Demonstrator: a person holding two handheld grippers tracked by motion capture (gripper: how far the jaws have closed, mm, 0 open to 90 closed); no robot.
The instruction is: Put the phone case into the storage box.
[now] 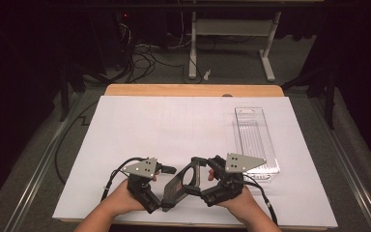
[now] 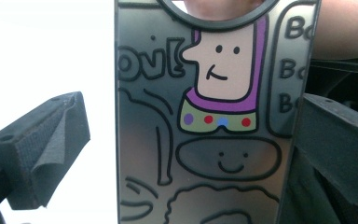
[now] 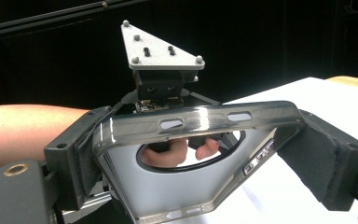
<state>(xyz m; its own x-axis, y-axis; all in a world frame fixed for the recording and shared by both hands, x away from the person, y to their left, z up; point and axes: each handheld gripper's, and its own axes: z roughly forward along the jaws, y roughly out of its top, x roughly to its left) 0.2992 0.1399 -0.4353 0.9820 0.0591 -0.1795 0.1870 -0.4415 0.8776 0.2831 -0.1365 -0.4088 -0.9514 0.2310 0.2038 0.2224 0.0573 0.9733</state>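
Note:
A smoky grey phone case (image 1: 181,181) with cartoon drawings and a round cut-out hangs tilted over the near edge of the white sheet (image 1: 174,125), between both hands. My right gripper (image 1: 204,180) is shut on it. In the right gripper view the pads (image 3: 81,142) clamp the case's rim (image 3: 200,119) from both sides. My left gripper (image 1: 163,189) straddles the case's other end with its jaws open. In the left gripper view the case (image 2: 214,140) stands in front, and the left pad (image 2: 60,135) is clearly apart from its edge.
A clear plastic box (image 1: 256,140) lies on the sheet at the right, just beyond my right hand. The wooden table edge (image 1: 193,90) shows at the back, with a desk frame (image 1: 232,34) and cables on the floor behind.

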